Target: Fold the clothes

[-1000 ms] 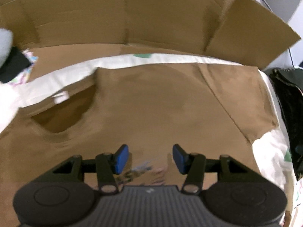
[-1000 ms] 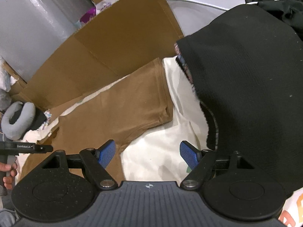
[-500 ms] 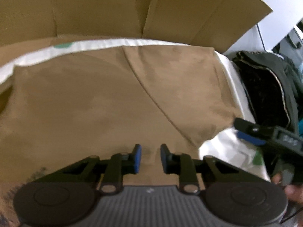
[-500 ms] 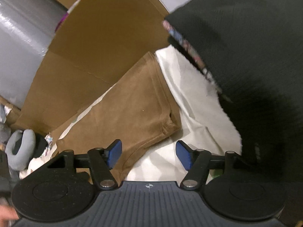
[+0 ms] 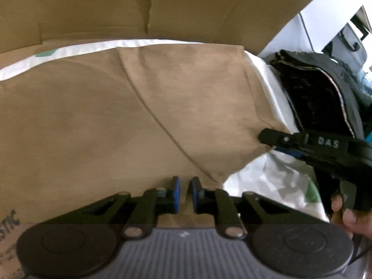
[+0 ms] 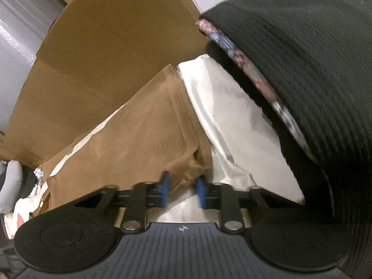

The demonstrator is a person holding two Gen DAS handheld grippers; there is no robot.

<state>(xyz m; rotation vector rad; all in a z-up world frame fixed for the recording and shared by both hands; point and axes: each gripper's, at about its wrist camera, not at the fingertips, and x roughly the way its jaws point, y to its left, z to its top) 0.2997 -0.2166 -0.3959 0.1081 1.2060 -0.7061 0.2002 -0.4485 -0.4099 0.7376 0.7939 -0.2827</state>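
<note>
A brown T-shirt [image 5: 97, 121] lies spread flat on a white sheet [image 6: 223, 121], with cardboard [image 5: 162, 7] standing behind it and a dark pile of clothes [image 6: 302, 58] just to its right. Both claws work its right side. The left gripper [image 5: 183, 191] sits over the shirt's body near the armpit seam; its jaws have just been closing and now stand almost pressed together. Whether they pinch a tuck of cloth is hard to tell, since the fabric shows no clear gather between the pads. The right gripper [image 6: 182, 189] has also just been closing, and its blue pads now pinch the bunched corner of the sleeve hem, which puckers between them.

The step in hand looks like folding the right sleeve in over the body. To do it well, both holds should be firm before any lift. The left claw needs a real fold of cloth, not just a touch on the surface. The sleeve should rise only enough to clear the sheet, then travel straight across toward the middle, so the crease falls along the seam and the sheet below is not dragged with it.
</note>
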